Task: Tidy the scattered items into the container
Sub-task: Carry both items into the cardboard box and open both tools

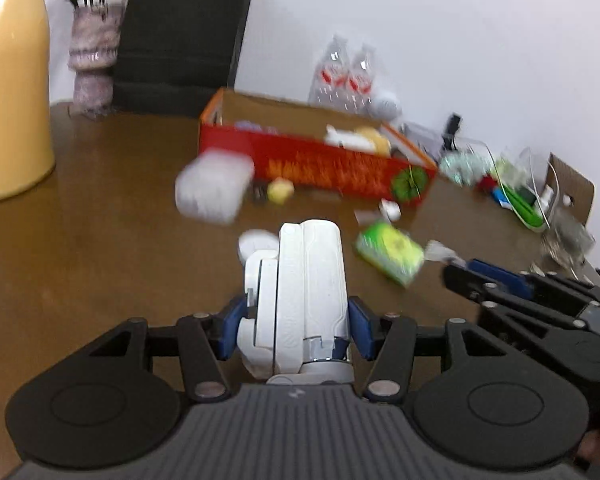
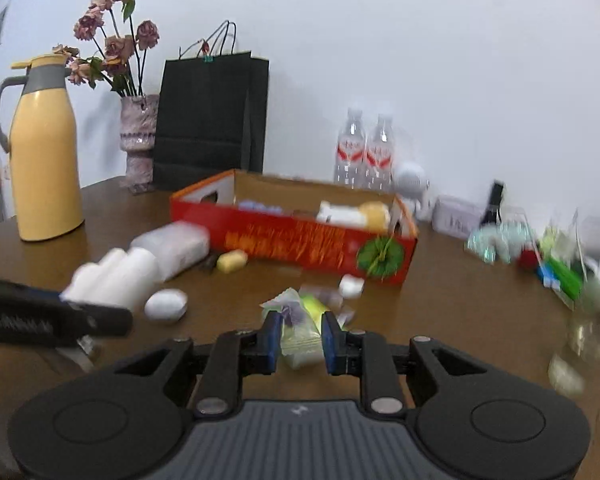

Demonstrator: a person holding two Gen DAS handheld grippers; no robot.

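Left gripper (image 1: 296, 320) clamped a white folding device (image 1: 300, 300), right gripper (image 2: 300, 344) a green snack packet (image 2: 304, 332); both needed level carriage over the red cardboard box (image 2: 300, 240).

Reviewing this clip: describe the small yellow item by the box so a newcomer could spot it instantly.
Find the long red cardboard box in the middle of the brown table. Just in front of its near wall, towards the left end, lies a small yellow block. It is the only yellow thing on the tabletop there, beside a larger white pack.
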